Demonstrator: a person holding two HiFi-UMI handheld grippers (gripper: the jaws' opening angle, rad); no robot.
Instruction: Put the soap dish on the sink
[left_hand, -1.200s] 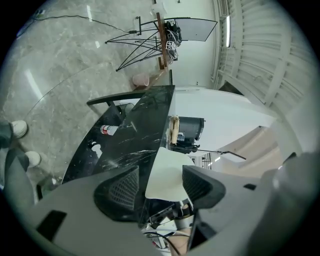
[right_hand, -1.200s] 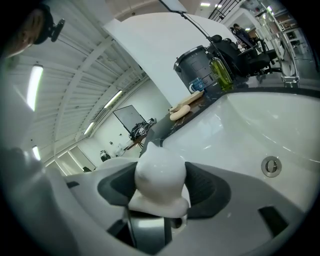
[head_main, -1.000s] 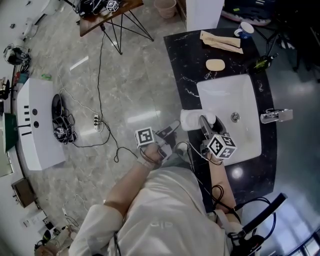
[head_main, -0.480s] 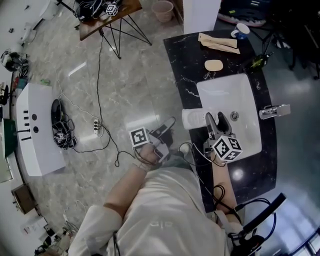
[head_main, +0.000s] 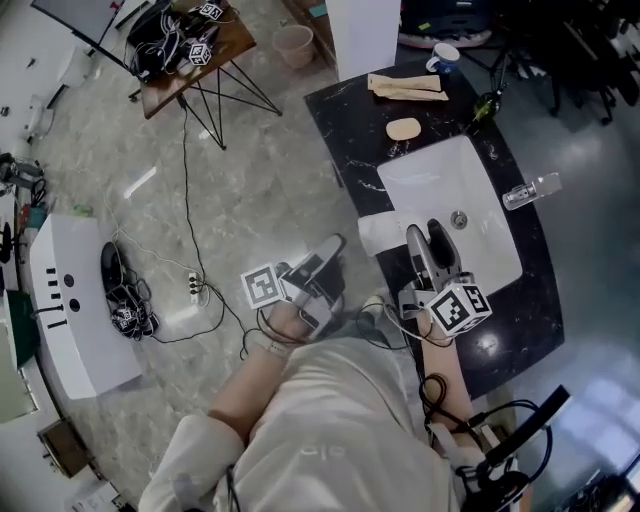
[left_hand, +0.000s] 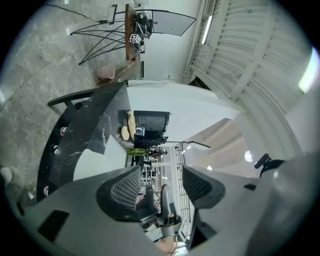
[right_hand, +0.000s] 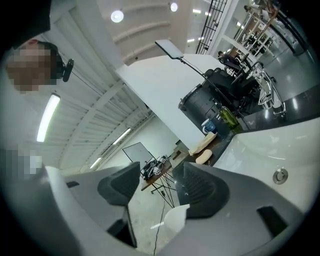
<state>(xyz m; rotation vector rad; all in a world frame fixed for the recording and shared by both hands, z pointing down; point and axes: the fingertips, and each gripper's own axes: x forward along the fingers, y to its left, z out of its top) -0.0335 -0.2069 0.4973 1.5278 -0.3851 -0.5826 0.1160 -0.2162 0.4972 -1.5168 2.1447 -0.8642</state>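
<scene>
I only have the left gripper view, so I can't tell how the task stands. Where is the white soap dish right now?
Observer: The white rounded soap dish lies on the black marble counter, at the near corner of the white square sink basin, not inside it.
Operator: Is the right gripper holding it?
Observer: No. The right gripper has its fingers apart and empty. In the right gripper view the dish shows just below them.
Operator: And where is my left gripper?
Observer: The left gripper is over the grey stone floor, beside the counter.
</scene>
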